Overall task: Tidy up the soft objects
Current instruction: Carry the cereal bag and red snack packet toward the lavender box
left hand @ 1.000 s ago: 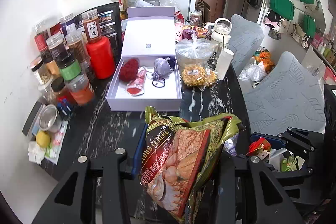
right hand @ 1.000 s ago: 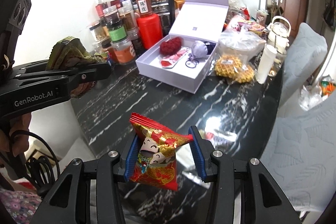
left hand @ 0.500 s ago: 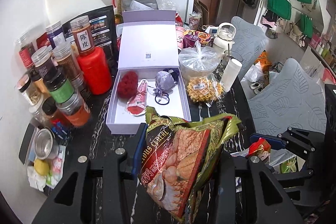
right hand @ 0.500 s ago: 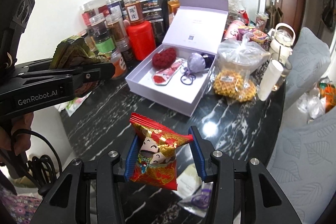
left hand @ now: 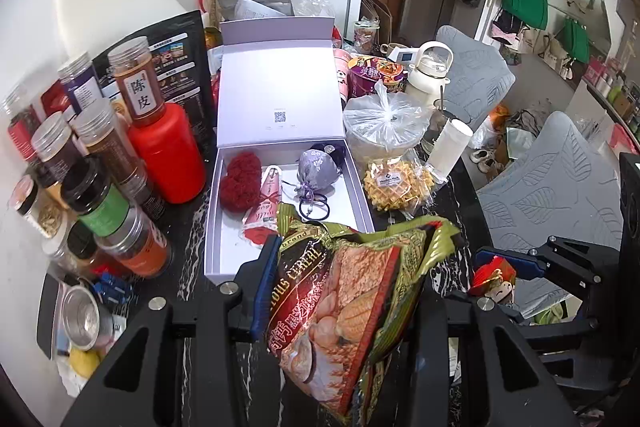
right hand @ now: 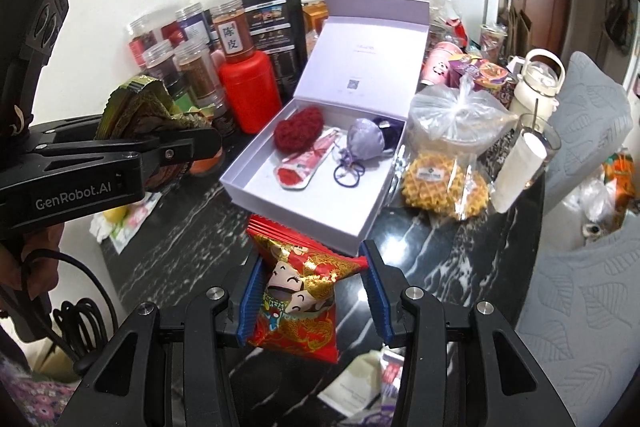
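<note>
Crinkly green-gold foil "CEREAL" bag [left hand: 352, 311] sits squeezed in left gripper [left hand: 344, 311]; right gripper [right hand: 310, 291] pinches shiny red cartoon-face snack packet [right hand: 300, 299].

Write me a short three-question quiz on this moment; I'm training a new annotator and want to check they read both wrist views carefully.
1. True or false: the left gripper is shut on the cereal bag.
2. What does the right gripper hold?
A. the red snack packet
B. a glass jar
C. nothing
3. Fill in: the red crochet heart, lavender pouch and hair tie all lie inside the open ____.

Key: 1 true; 2 A; 3 white box.
</note>
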The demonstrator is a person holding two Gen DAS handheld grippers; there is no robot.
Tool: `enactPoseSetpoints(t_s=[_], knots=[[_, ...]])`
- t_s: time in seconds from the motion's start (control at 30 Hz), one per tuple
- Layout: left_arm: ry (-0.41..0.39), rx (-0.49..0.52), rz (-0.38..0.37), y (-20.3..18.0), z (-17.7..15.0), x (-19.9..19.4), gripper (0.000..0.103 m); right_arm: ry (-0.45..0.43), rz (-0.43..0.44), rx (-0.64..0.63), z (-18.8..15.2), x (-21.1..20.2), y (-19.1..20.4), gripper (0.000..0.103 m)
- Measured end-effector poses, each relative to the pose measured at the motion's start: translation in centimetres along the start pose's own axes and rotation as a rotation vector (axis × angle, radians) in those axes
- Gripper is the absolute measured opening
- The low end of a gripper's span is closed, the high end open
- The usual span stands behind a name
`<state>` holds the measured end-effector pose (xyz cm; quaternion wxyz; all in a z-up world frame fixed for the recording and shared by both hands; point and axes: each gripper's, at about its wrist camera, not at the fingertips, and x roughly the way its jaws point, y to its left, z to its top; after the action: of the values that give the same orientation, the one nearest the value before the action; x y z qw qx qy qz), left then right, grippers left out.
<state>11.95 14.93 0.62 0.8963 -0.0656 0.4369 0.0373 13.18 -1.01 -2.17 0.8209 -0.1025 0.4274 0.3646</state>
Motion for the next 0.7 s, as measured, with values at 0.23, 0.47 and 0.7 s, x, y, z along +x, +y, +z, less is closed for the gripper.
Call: enactPoseSetpoints(t_s=[0.23,0.47,0.7], knots=[[0.021,0.009,-0.022,1.6,1.8,2.4,0.041,0.019,-0.018,0.021,2.1,2.2,-0.4,0.045],[0.036,0.018,-0.028,3.3,3.6,5.0,0.041,0.038,-0.026,0.027,4.2,4.6,-1.0,0.045],[0.052,0.01,-0.026,5.2,5.0,7.8,0.041,0.051,-0.026,0.029,6.3,7.2,-1.6,0.045]])
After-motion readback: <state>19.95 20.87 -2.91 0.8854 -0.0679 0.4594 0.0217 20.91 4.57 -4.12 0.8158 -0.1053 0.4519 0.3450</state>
